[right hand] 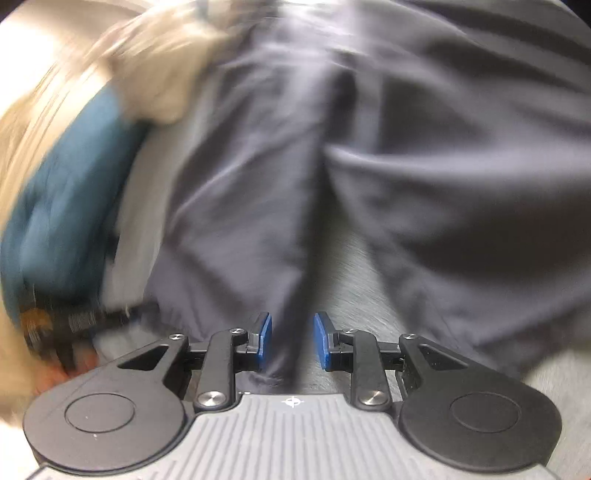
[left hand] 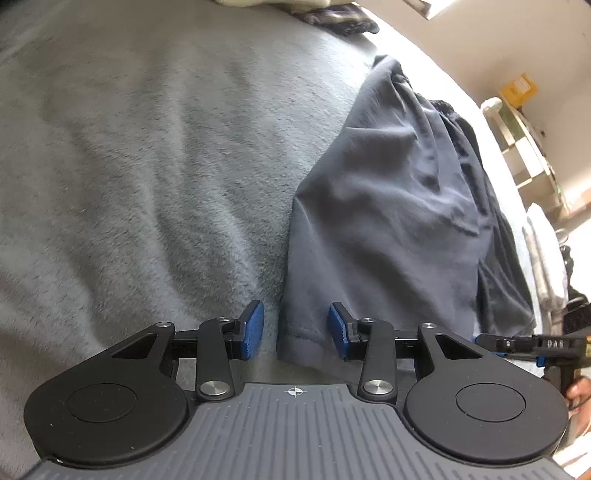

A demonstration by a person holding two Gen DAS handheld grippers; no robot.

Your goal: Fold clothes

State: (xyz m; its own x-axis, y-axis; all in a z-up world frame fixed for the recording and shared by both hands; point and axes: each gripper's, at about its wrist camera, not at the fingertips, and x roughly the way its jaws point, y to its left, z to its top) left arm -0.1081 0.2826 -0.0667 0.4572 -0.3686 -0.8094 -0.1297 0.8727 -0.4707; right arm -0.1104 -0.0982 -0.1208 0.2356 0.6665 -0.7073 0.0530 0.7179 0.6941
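Observation:
Dark grey shorts [left hand: 399,206] lie on a grey fleece blanket [left hand: 147,166]. My left gripper [left hand: 295,328] is open, its blue pads on either side of the hemmed corner of one leg [left hand: 299,343]. In the blurred right wrist view, my right gripper [right hand: 291,339] is open, its pads on either side of a hanging fold of the shorts [right hand: 291,258] near its hem. The other gripper shows at the right edge of the left wrist view [left hand: 532,345].
A blue garment [right hand: 62,192] and a beige cloth [right hand: 162,66] lie at the left in the right wrist view. More dark clothes [left hand: 340,18] lie at the blanket's far edge. A white shelf [left hand: 524,147] stands beyond the bed at the right.

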